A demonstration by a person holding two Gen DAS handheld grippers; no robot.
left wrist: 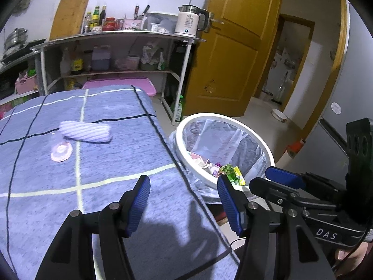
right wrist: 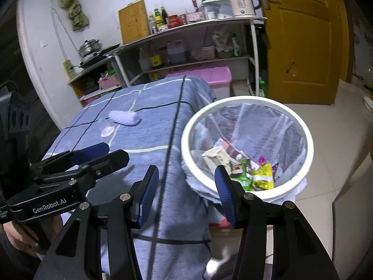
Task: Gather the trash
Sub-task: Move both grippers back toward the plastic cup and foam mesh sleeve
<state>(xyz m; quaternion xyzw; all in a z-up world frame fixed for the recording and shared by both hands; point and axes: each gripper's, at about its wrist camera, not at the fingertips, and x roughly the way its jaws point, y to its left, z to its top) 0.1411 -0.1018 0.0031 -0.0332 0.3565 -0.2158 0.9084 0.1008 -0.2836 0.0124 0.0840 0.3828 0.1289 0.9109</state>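
A white trash bin (left wrist: 268, 150) (right wrist: 244, 100) with a clear liner stands on the floor against the table's right edge. Inside it lie several wrappers (left wrist: 229, 171) (right wrist: 254, 175). On the blue checked tablecloth (left wrist: 116, 154) (right wrist: 149, 137) rest a rolled purple striped cloth (left wrist: 86, 131) (right wrist: 123, 117) and a small clear pink plastic piece (left wrist: 61, 150) (right wrist: 107, 131). My left gripper (left wrist: 184, 200) (right wrist: 109, 154) hovers over the table's near right edge, open and empty. My right gripper (right wrist: 186, 193) (left wrist: 268, 179) hangs beside it near the bin's rim, also open and empty.
Behind the table is a metal shelf rack (left wrist: 130, 35) with a kettle (left wrist: 190, 19), bottles and a cutting board. A pink storage box (right wrist: 209, 74) sits under it. An open yellow door (left wrist: 233, 46), a green bottle (left wrist: 179, 108) and a bowl (left wrist: 278, 114) are on the right.
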